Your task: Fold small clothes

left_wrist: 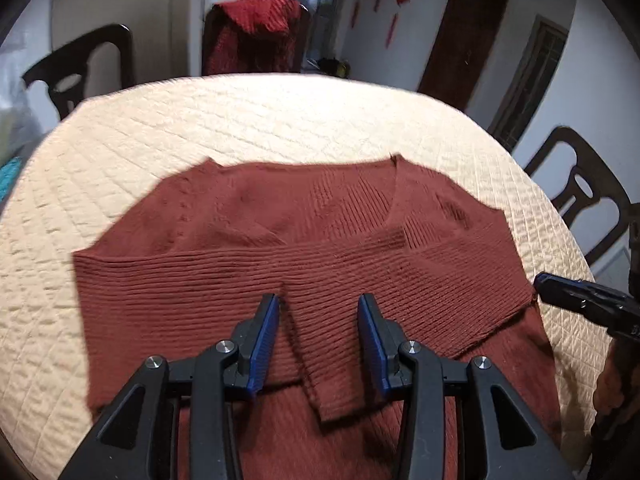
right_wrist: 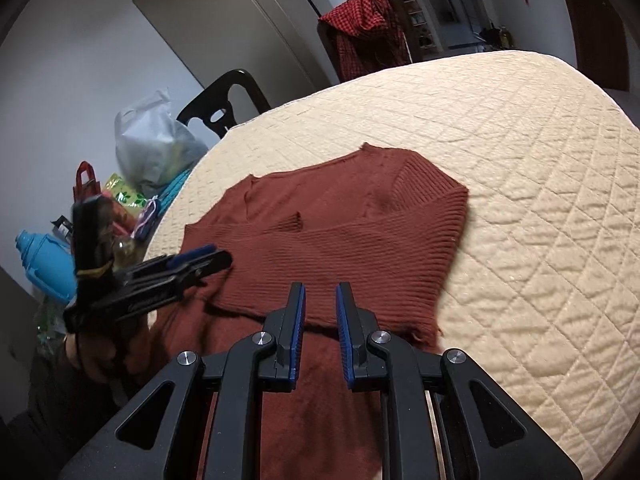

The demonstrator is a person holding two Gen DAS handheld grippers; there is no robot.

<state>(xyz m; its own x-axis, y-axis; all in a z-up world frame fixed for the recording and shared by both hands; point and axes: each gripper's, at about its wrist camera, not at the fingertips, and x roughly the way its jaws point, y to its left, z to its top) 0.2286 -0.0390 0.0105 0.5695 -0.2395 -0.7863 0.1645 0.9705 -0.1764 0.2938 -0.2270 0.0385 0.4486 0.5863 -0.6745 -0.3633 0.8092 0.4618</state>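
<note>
A rust-red ribbed sweater (left_wrist: 280, 248) lies flat on the cream quilted table cover (left_wrist: 248, 120), neckline toward the far side. Both sleeves are folded across its body. One cuff (left_wrist: 336, 400) lies between and below my left fingers. My left gripper (left_wrist: 319, 304) hovers open over the folded sleeves, with nothing pressed between its blue pads. In the right wrist view, my right gripper (right_wrist: 320, 292) stands slightly open above the sweater (right_wrist: 360, 240) near its lower sleeve edge, holding nothing. The left gripper (right_wrist: 212, 258) shows there side-on at the sweater's left edge, and the right gripper (left_wrist: 544, 286) shows at the sweater's right edge.
Dark wooden chairs (left_wrist: 580, 196) ring the round table. One chair carries a red garment (left_wrist: 256, 32) on its back. Beyond the table's left edge are bags (right_wrist: 156, 148) and a blue bottle (right_wrist: 44, 264). A hand (right_wrist: 100, 352) grips the left tool.
</note>
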